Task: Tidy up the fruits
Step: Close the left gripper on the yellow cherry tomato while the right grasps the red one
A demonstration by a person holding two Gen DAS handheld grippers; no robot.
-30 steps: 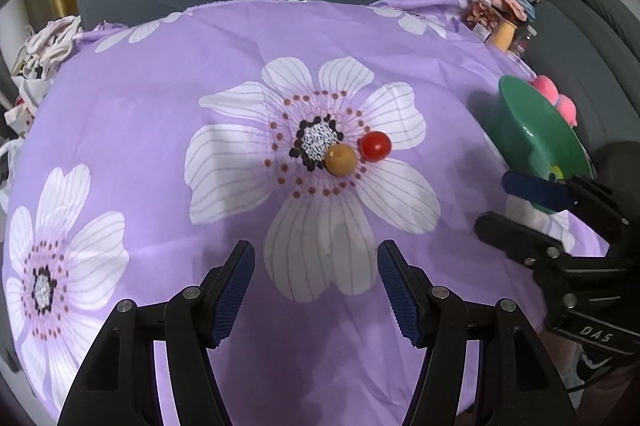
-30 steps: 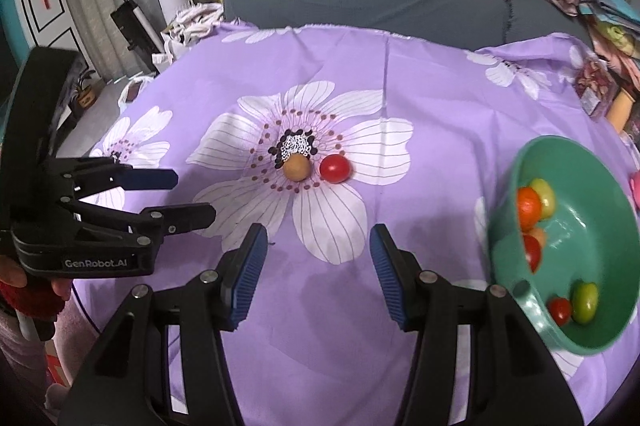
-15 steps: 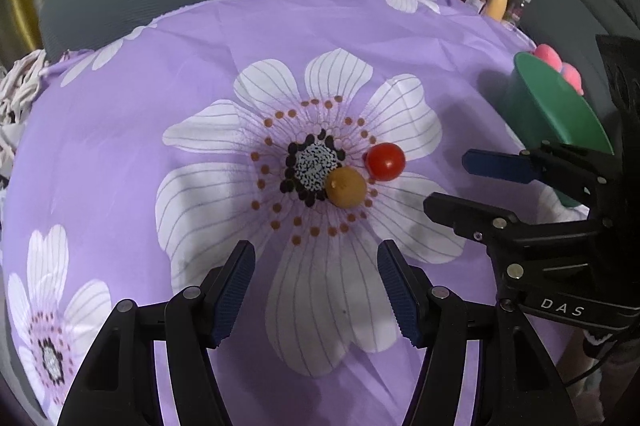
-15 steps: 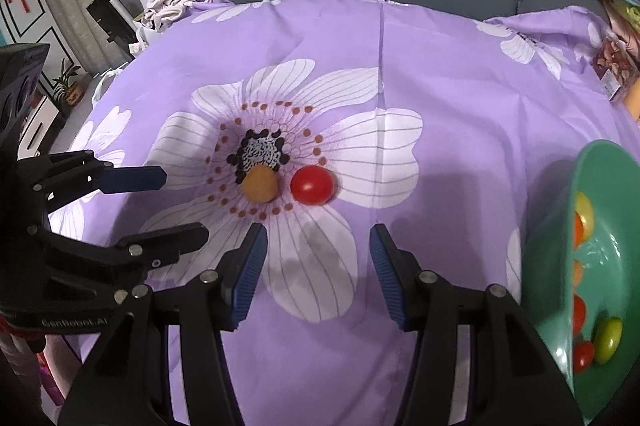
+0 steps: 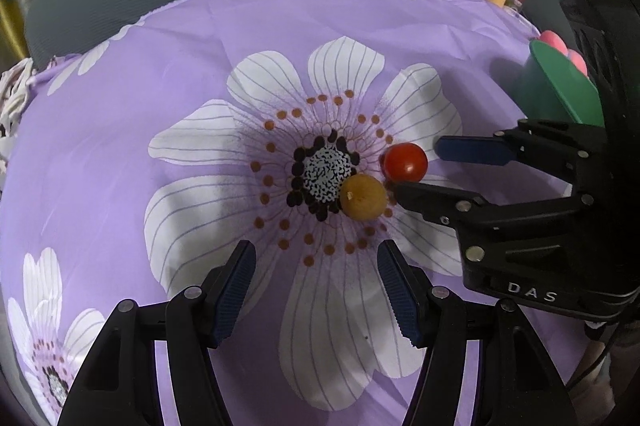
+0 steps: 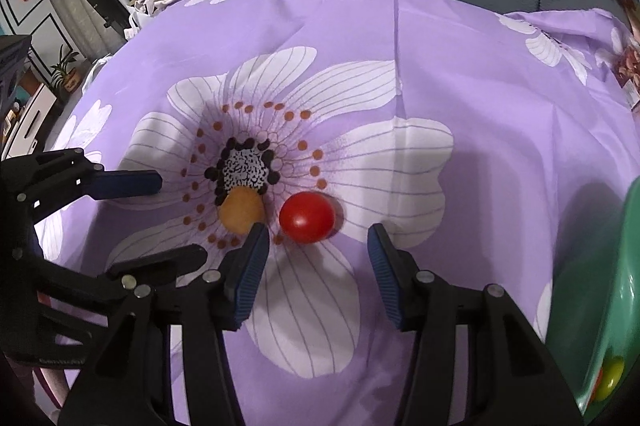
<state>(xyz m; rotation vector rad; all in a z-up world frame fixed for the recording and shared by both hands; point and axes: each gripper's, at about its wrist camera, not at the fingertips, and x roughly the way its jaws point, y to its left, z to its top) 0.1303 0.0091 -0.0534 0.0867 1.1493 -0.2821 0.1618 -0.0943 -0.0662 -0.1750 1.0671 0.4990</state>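
My right fingers (image 6: 252,266): spread, one on each side of the red tomato (image 6: 307,217), not touching it. My left gripper (image 5: 316,290): fingers spread, empty, just short of the orange tomato (image 5: 363,197). Both tomatoes: on the purple cloth (image 6: 460,66), beside the printed flower's centre, near each other. Green bowl (image 6: 600,306): right edge, fruit inside.
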